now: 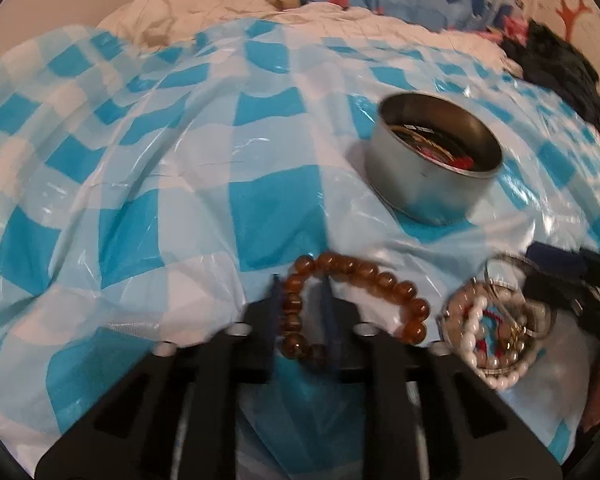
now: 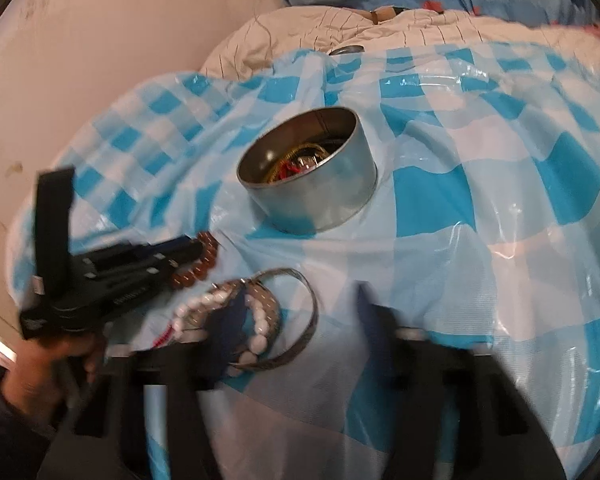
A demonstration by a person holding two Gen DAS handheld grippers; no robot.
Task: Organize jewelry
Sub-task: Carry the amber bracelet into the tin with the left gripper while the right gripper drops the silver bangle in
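Left wrist view: the left gripper (image 1: 302,312) sits low centre, jaws narrow around one side of the amber bead bracelet (image 1: 352,304); whether the pads truly press the beads I cannot tell. Judged best: pinch a single strand firmly, then lift clear toward the metal tin (image 1: 436,164) at upper right. The tin's contents are dark and blurred.

Right wrist view: the right gripper (image 2: 296,320) at lower centre stands wide, one finger over the white bead bracelet (image 2: 256,320) and silver bangle (image 2: 300,320), gripping nothing evident. Motion blur smears this pile.
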